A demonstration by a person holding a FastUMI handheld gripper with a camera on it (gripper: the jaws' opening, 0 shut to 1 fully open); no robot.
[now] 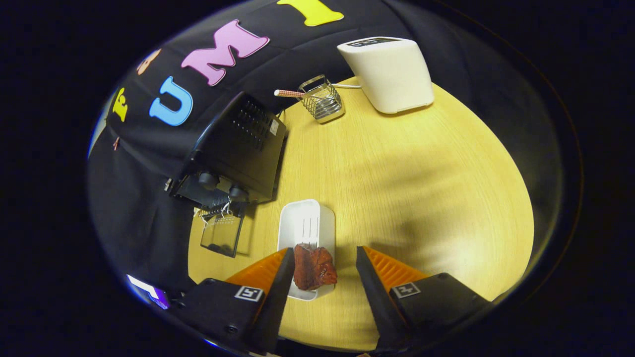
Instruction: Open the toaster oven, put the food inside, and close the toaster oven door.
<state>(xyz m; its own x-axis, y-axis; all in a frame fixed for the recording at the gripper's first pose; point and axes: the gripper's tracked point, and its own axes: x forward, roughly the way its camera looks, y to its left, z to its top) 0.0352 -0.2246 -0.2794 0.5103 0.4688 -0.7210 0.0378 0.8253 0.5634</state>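
The left finger of the tongs (pixel 321 254) is covering the near left corner of the white tray (pixel 307 227), and the piece of meat (pixel 313 267) is hiding the tray's near end. Whether that finger is touching the meat is staying unclear. The toaster oven (pixel 233 151) is showing its side and top, its inside lying out of sight behind the lowered door (pixel 222 234). The wire holder's (pixel 322 101) contents are reading too small to tell.
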